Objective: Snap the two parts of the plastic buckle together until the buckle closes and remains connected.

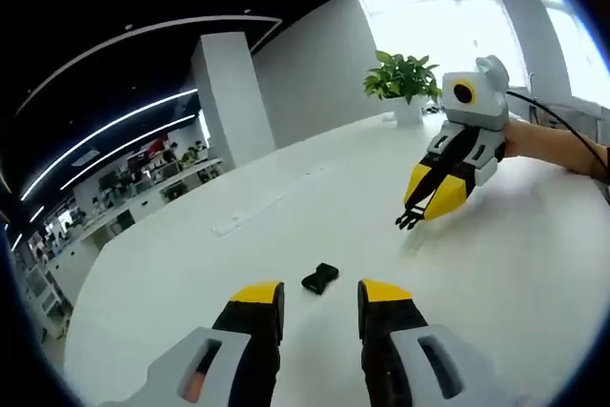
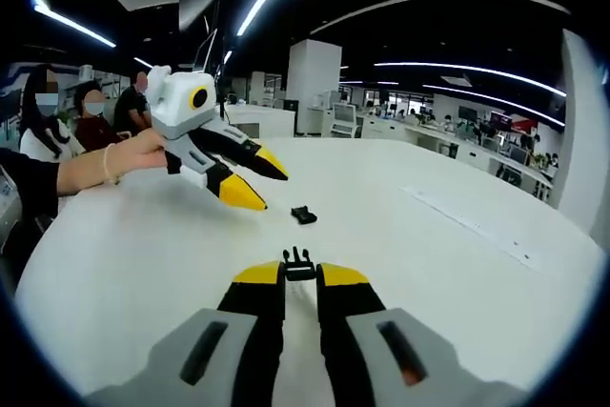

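Your left gripper (image 1: 319,304) hovers above the white bench (image 1: 286,197), jaws apart and holding nothing; the socket half of the buckle (image 1: 320,277) lies on the bench just beyond the tips, at 12 o'clock. Your right gripper (image 2: 300,276) has its jaws clamped on the pronged half of the buckle (image 2: 298,265), prongs sticking out past the tips. In the left gripper view it angles down from 2 o'clock, your hand (image 1: 534,140) gripping behind it.

smooth white table (image 1: 286,207); black plastic buckle (image 1: 320,278)
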A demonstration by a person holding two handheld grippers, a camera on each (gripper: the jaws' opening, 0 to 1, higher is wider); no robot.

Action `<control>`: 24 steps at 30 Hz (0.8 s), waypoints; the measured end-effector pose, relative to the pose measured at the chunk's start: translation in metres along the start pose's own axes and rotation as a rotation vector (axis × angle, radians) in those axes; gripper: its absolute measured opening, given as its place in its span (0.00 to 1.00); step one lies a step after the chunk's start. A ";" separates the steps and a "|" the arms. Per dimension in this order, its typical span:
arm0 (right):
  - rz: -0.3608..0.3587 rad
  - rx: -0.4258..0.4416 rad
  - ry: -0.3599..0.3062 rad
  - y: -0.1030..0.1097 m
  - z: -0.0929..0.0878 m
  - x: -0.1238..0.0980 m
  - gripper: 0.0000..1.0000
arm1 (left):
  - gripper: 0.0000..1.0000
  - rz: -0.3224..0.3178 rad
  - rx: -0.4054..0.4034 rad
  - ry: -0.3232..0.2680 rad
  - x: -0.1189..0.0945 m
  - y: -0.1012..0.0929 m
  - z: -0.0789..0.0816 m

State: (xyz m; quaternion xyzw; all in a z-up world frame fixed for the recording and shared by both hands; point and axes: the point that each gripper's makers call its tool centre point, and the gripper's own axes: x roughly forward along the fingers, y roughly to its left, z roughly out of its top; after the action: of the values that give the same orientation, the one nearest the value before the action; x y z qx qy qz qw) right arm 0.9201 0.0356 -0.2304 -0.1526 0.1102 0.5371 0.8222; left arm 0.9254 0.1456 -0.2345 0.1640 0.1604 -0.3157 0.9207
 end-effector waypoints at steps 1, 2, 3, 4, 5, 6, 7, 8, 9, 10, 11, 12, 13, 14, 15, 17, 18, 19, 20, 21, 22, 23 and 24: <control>0.000 -0.001 0.003 0.000 0.000 0.000 0.13 | 0.29 -0.009 0.001 0.001 0.001 -0.001 0.000; 0.000 -0.001 0.004 0.001 0.000 0.000 0.13 | 0.29 -0.016 -0.001 0.002 0.003 -0.001 0.001; 0.002 0.001 0.003 0.002 0.000 0.000 0.13 | 0.29 -0.020 -0.003 0.001 0.004 0.000 0.001; 0.005 0.002 0.002 0.002 0.000 0.000 0.13 | 0.29 -0.026 -0.009 0.002 0.007 0.000 0.001; 0.007 0.002 0.002 0.002 0.001 0.000 0.13 | 0.29 -0.028 -0.011 0.004 0.008 0.001 0.001; 0.010 0.002 0.001 0.003 0.001 0.000 0.13 | 0.29 -0.036 -0.013 0.011 0.010 0.001 0.000; 0.011 0.002 0.000 0.003 0.002 0.000 0.13 | 0.29 -0.047 -0.012 0.021 0.012 0.000 -0.002; 0.012 0.002 -0.001 0.003 0.002 0.000 0.13 | 0.29 -0.054 -0.011 0.027 0.013 0.000 -0.003; 0.011 0.001 0.000 0.003 0.002 0.000 0.13 | 0.29 -0.057 -0.012 0.033 0.014 0.001 -0.004; 0.009 0.001 0.002 0.003 0.002 0.000 0.13 | 0.29 -0.058 -0.017 0.035 0.015 0.003 -0.004; 0.010 0.000 0.005 0.003 0.001 0.001 0.13 | 0.29 -0.059 -0.025 0.036 0.017 0.005 -0.005; 0.011 0.000 0.006 0.003 0.001 0.001 0.13 | 0.29 -0.062 -0.035 0.035 0.018 0.006 -0.004; 0.011 0.001 0.007 0.003 0.001 0.001 0.13 | 0.29 -0.066 -0.048 0.030 0.018 0.006 -0.004; 0.011 0.001 0.008 0.003 0.000 0.001 0.13 | 0.28 -0.072 -0.058 0.027 0.017 0.005 -0.005; 0.011 0.001 0.009 0.003 0.000 0.001 0.13 | 0.28 -0.080 -0.065 0.025 0.019 0.005 -0.005; 0.011 0.000 0.009 0.003 0.000 0.001 0.13 | 0.28 -0.093 -0.074 0.032 0.022 0.005 -0.006; 0.012 0.002 0.009 0.003 0.000 0.001 0.13 | 0.28 -0.098 -0.077 0.035 0.023 0.006 -0.007; 0.012 0.004 0.008 0.004 0.000 0.001 0.13 | 0.28 -0.102 -0.083 0.037 0.025 0.007 -0.008; 0.014 0.005 0.007 0.004 0.000 0.001 0.13 | 0.28 -0.103 -0.088 0.037 0.026 0.008 -0.009; 0.015 0.003 0.007 0.005 0.001 0.001 0.13 | 0.28 -0.108 -0.093 0.035 0.027 0.008 -0.009; 0.016 0.003 0.007 0.005 0.001 0.001 0.13 | 0.28 -0.116 -0.098 0.033 0.027 0.008 -0.009; 0.016 0.003 0.007 0.005 0.001 0.001 0.13 | 0.28 -0.120 -0.103 0.032 0.028 0.008 -0.009; 0.018 0.004 0.007 0.006 0.000 0.001 0.13 | 0.28 -0.124 -0.106 0.033 0.029 0.008 -0.009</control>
State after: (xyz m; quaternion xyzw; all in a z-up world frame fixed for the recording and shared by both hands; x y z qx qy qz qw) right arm 0.9151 0.0389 -0.2315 -0.1518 0.1157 0.5435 0.8174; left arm 0.9504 0.1404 -0.2524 0.1099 0.2017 -0.3603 0.9041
